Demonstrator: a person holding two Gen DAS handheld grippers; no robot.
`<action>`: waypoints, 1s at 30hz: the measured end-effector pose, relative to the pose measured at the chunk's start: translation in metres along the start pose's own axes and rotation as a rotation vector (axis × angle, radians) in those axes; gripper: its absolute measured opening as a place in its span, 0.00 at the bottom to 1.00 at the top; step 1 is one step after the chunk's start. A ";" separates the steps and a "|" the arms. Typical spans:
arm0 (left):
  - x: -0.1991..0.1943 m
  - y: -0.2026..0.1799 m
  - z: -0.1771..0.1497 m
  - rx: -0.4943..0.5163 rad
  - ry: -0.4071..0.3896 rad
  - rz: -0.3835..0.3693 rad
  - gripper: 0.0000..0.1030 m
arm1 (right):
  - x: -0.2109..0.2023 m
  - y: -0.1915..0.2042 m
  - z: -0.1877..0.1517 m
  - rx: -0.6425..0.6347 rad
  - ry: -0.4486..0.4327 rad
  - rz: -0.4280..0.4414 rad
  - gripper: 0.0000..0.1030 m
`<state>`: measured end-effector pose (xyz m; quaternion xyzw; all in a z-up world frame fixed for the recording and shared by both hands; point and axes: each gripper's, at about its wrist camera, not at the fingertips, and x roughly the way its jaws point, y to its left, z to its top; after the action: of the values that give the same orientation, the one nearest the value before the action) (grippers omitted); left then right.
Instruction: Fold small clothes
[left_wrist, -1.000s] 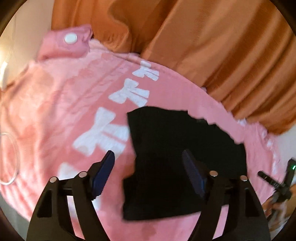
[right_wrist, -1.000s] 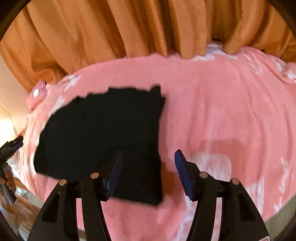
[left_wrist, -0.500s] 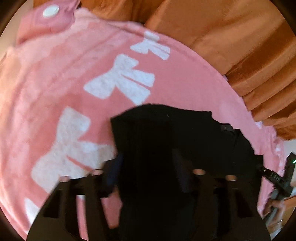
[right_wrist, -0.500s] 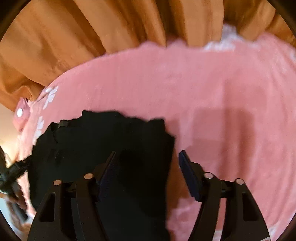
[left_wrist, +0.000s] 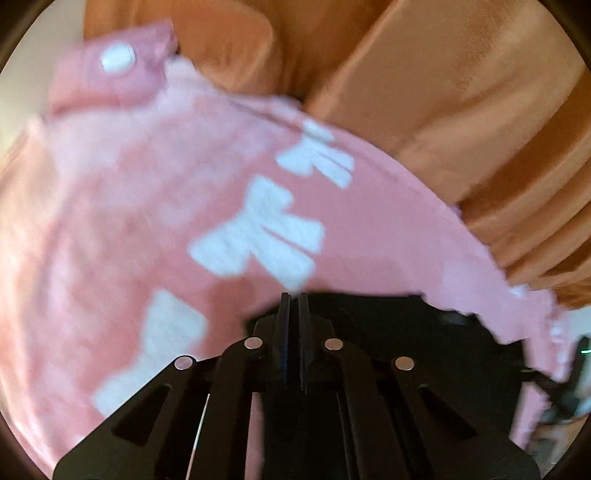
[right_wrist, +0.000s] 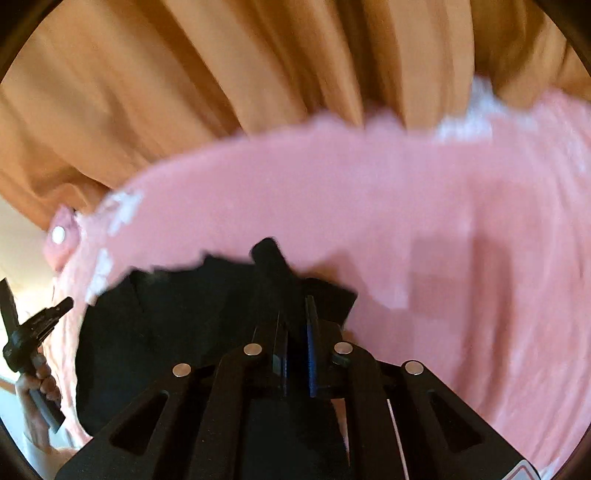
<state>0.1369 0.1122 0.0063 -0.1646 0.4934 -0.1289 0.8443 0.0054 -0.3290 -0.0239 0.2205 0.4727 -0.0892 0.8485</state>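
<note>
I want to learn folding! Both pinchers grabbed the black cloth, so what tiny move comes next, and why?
Probably lift both near corners and carry them toward the curtain. The left gripper and right gripper look shut on the black cloth, which lies on the pink blanket.

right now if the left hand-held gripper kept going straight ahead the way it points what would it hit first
The left hand-held gripper, shut on the black garment, would probably meet the pink blanket just past its fingertips, near a white bow print. The orange curtain lies farther on. Depth is unclear in this blurred fisheye view.
</note>
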 end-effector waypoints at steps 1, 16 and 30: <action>0.000 -0.003 -0.003 0.003 0.016 -0.017 0.15 | 0.002 -0.001 -0.001 0.004 0.018 -0.023 0.15; 0.002 -0.035 -0.008 0.145 -0.069 0.049 0.03 | -0.002 0.023 0.007 -0.161 -0.104 -0.060 0.07; 0.042 0.000 0.005 0.075 0.023 0.152 0.08 | 0.019 -0.033 0.017 -0.028 -0.038 -0.082 0.02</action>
<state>0.1613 0.0972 -0.0253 -0.0937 0.5088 -0.0848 0.8515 0.0169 -0.3651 -0.0419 0.1875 0.4662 -0.1214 0.8560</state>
